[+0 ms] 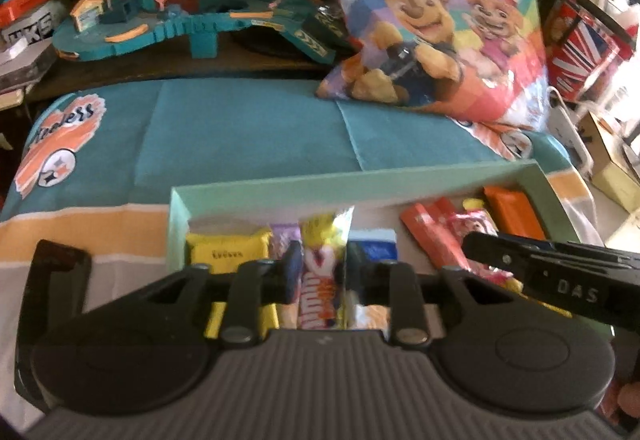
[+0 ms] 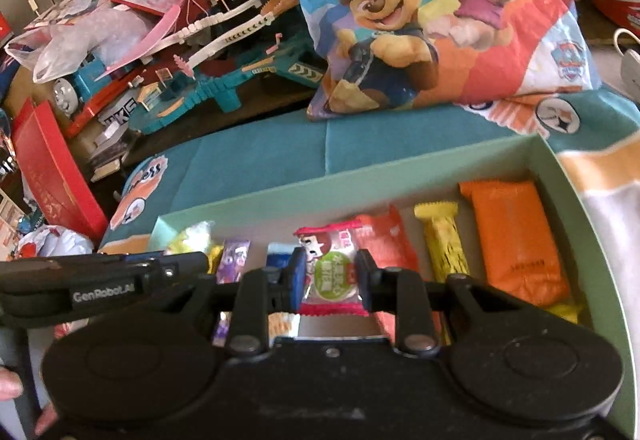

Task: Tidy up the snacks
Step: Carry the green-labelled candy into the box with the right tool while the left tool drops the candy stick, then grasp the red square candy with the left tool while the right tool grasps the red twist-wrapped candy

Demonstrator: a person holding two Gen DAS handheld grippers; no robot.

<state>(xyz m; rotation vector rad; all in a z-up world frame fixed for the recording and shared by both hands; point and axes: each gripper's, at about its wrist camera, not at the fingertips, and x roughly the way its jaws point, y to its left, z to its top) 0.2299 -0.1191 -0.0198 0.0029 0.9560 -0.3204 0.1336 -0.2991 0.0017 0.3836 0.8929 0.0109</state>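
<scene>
Pale-green box [image 2: 420, 163] holds the snacks; my right gripper [image 2: 327, 276] pinches a red-edged sweet packet [image 2: 330, 280], my left gripper [image 1: 318, 276] stands narrowly parted around a yellow-white wrapper [image 1: 322, 264], "GenRobot.AI" legible.

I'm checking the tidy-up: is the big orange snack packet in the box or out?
In. The orange packet lies flat inside the green box, near its right wall.

One green box [image 2: 400, 175], eight snack packets [image 2: 516, 236], one cartoon bag [image 2: 440, 11]
</scene>
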